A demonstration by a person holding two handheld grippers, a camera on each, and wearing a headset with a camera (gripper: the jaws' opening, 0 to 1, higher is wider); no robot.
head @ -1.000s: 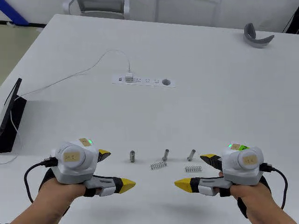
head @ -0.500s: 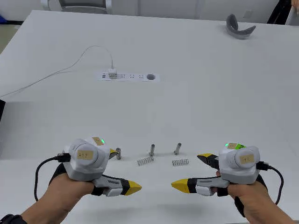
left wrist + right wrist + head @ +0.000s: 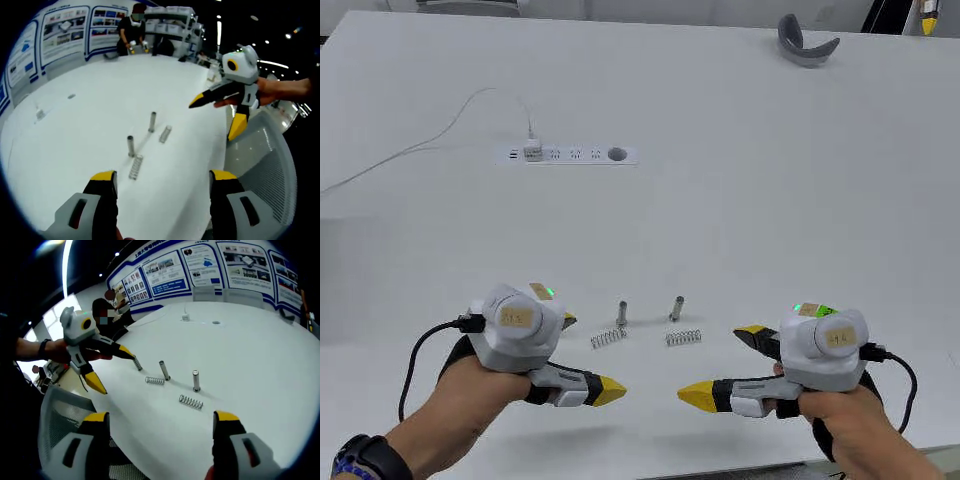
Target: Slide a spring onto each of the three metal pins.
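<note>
Head view: near the desk's front edge stand two bare metal pins, with two loose springs just before them; left gripper and right gripper flank them, both spread wide, empty; power strip beyond. Left gripper view: nothing between jaws and pins. Right gripper view: a third pin, spring-clad, beside the left gripper's tip.

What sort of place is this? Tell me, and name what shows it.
Probably a lab or demo hall: a big white table with a power strip, blue-framed posters on the wall, and shelves of boxes behind.
</note>
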